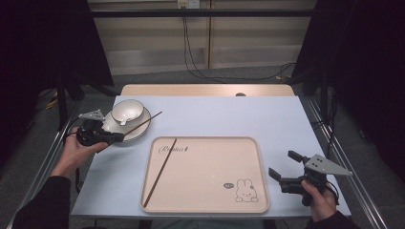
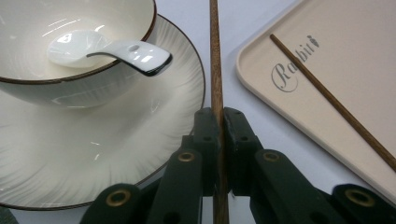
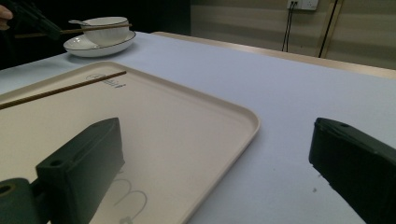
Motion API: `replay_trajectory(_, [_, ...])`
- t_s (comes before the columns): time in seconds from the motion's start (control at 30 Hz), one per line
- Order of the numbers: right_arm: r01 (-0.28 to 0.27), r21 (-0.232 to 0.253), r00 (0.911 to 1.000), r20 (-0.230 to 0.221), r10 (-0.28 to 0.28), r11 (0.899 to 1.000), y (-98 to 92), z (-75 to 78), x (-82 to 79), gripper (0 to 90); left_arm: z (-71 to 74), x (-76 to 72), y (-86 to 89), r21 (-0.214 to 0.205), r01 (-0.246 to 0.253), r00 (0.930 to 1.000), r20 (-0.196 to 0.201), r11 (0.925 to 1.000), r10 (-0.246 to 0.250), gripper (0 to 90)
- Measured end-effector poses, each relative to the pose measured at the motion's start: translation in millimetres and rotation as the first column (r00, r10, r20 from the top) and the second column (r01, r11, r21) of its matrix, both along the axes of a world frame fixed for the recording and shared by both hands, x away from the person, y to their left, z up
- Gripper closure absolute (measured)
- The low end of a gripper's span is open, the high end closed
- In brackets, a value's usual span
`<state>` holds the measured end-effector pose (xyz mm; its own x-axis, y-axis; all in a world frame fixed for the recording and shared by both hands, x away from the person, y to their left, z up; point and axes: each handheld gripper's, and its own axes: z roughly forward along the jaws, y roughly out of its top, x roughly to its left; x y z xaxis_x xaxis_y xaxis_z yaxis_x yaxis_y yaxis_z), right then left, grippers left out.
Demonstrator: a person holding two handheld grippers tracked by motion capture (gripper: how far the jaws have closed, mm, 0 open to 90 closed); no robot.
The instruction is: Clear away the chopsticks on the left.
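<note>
High view: left gripper clamped on chopstick over plate, likely to join its mate on tray; right gripper jaws apart, idle.

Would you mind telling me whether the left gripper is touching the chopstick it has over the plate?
Touching. In the left gripper view, the left gripper has both jaws pressed flat against the chopstick with no gap.

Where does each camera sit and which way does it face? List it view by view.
High view: above the person's side, looking forward and down on the tray; both hands show.
Left gripper view: rides the left gripper, its fingers shut on a chopstick beside the plate.
Right gripper view: rides the right gripper, fingers open, facing across the tray.
All share the tray.
</note>
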<state>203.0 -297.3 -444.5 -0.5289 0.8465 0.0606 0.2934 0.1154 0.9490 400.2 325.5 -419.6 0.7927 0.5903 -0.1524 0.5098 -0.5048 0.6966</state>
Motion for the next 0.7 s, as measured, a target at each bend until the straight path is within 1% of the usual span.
replay_trajectory(0.03, [0.0, 0.0, 1.0, 0.001, 0.0, 1.0, 0.1, 0.0, 0.0, 2.5, 1.1, -1.4, -0.5, -0.004, 0.004, 1.0, 0.006, 1.0, -0.004, 84.9])
replay_trajectory(0.13, [0.0, 0.0, 1.0, 0.001, 0.0, 1.0, 0.1, 0.0, 0.1, 2.5, 4.2, -5.6, -1.6, -0.011, 0.005, 1.0, 0.008, 0.9999, -0.005, 84.9])
replay_trajectory(0.17, [0.002, 0.0, 1.0, 0.002, -0.002, 1.0, 0.2, -0.1, 0.3, 2.5, 5.4, -8.0, -2.2, -0.026, 0.007, 0.9999, 0.01, 0.9996, -0.007, 84.9])
replay_trajectory(0.2, [0.0, 0.0, 1.0, 0.001, 0.0, 1.0, 0.2, -0.1, 0.2, 2.5, 7.1, -12.0, -3.4, -0.032, -0.001, 1.0, 0.006, 0.9995, 0.001, 84.8])
replay_trajectory(0.23, [-0.001, 0.0, 1.0, 0.001, 0.001, 1.0, 0.1, -0.1, 0.3, 2.5, 8.2, -13.2, -3.1, -0.028, 0.003, 0.9999, 0.01, 0.9996, -0.003, 84.8])
replay_trajectory(0.3, [-0.002, 0.001, 1.0, 0.0, 0.002, 1.0, 0.2, -0.1, 0.3, 2.5, 9.9, -16.7, -3.3, -0.049, 0.002, 1.0, 0.0, 0.9988, -0.002, 84.9])
replay_trajectory(0.37, [-0.002, 0.001, 1.0, 0.001, 0.002, 1.0, 0.4, -0.1, 0.4, 2.5, 11.1, -20.2, -4.6, -0.052, -0.004, 1.0, -0.007, 0.9986, 0.003, 84.8])
replay_trajectory(0.4, [-0.003, 0.004, 1.0, -0.001, 0.003, 1.0, 0.6, -0.1, 0.5, 2.5, 11.3, -21.6, -5.1, -0.062, -0.005, 0.9998, -0.018, 0.9981, 0.004, 84.8])
replay_trajectory(0.47, [0.003, 0.004, 1.0, 0.001, -0.003, 1.0, 1.2, -0.2, 0.8, 2.5, 11.6, -25.0, -6.2, -0.06, -0.004, 0.9999, -0.015, 0.9982, 0.003, 84.8])
replay_trajectory(0.53, [-0.002, 0.003, 1.0, -0.003, 0.002, 1.0, 1.1, 0.0, 0.9, 2.5, 11.3, -29.4, -7.5, -0.06, -0.006, 0.9998, -0.021, 0.9982, 0.005, 84.8])
replay_trajectory(0.6, [-0.002, 0.001, 1.0, -0.002, 0.002, 1.0, 1.3, -0.1, 1.8, 2.5, 11.5, -35.6, -7.9, -0.061, -0.011, 0.9999, -0.013, 0.9981, 0.011, 84.8])
replay_trajectory(0.67, [-0.005, 0.002, 1.0, -0.003, 0.005, 1.0, 1.3, -0.1, 2.0, 2.5, 11.8, -41.1, -9.0, -0.055, -0.004, 1.0, -0.008, 0.9985, 0.004, 84.8])
replay_trajectory(0.7, [-0.004, 0.001, 1.0, -0.003, 0.004, 1.0, 1.4, -0.1, 2.0, 2.5, 12.2, -44.2, -9.7, -0.06, -0.011, 0.9999, -0.006, 0.9982, 0.01, 84.8])
